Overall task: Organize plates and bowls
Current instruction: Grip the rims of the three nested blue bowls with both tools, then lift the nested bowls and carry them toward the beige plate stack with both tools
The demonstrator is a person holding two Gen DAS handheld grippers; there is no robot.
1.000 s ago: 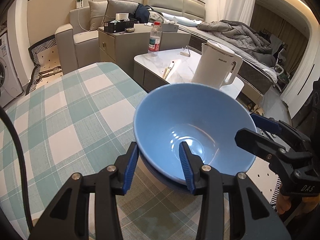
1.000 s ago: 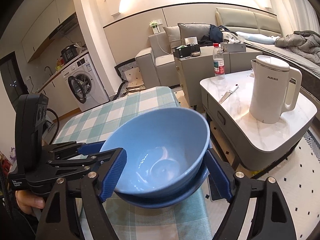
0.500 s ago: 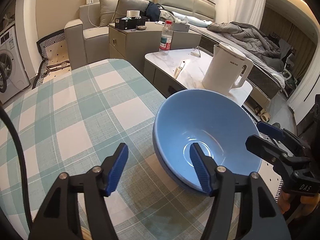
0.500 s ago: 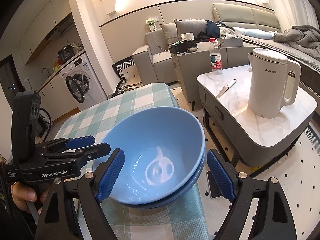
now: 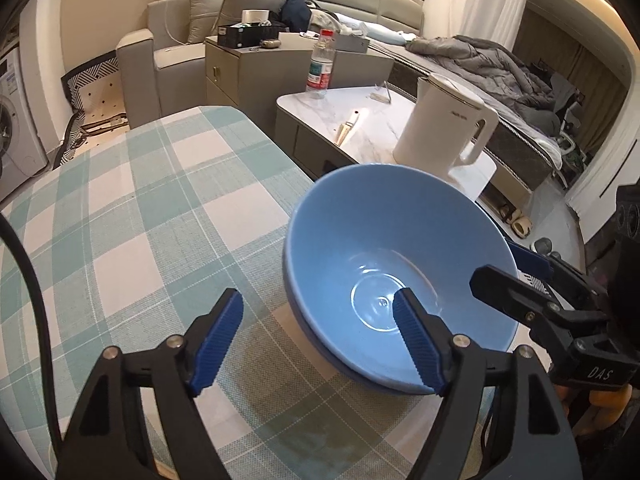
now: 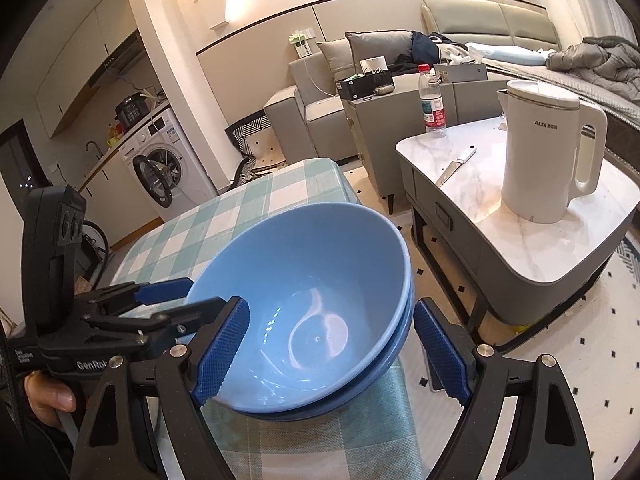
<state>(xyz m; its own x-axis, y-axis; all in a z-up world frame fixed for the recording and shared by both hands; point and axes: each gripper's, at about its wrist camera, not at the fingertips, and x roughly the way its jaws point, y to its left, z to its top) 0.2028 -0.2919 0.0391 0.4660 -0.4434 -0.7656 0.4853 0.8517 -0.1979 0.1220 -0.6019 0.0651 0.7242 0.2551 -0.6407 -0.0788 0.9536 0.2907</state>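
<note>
A light blue bowl (image 5: 384, 248) sits nested in a second blue bowl (image 5: 304, 320) at the near right corner of the checked table (image 5: 160, 208). The stack also shows in the right wrist view, upper bowl (image 6: 320, 272) over lower bowl (image 6: 396, 344). My left gripper (image 5: 320, 340) is open, just left of the stack, its right finger over the rim. My right gripper (image 6: 332, 348) is open, its fingers on either side of the stack without touching. It also shows in the left wrist view (image 5: 516, 272) at the bowls' right.
The stack stands close to the table's corner edge (image 6: 400, 408). Beyond is a low marble side table (image 6: 520, 216) with a white kettle (image 6: 548, 152), a water bottle (image 6: 432, 108) and a knife (image 6: 456, 166). A sofa, a cabinet and a washing machine (image 6: 168, 168) stand farther off.
My left gripper let go of the bowl's rim, opened wide and drew back left. The upper bowl settled level into the lower one. My right gripper stayed open around the stack.
</note>
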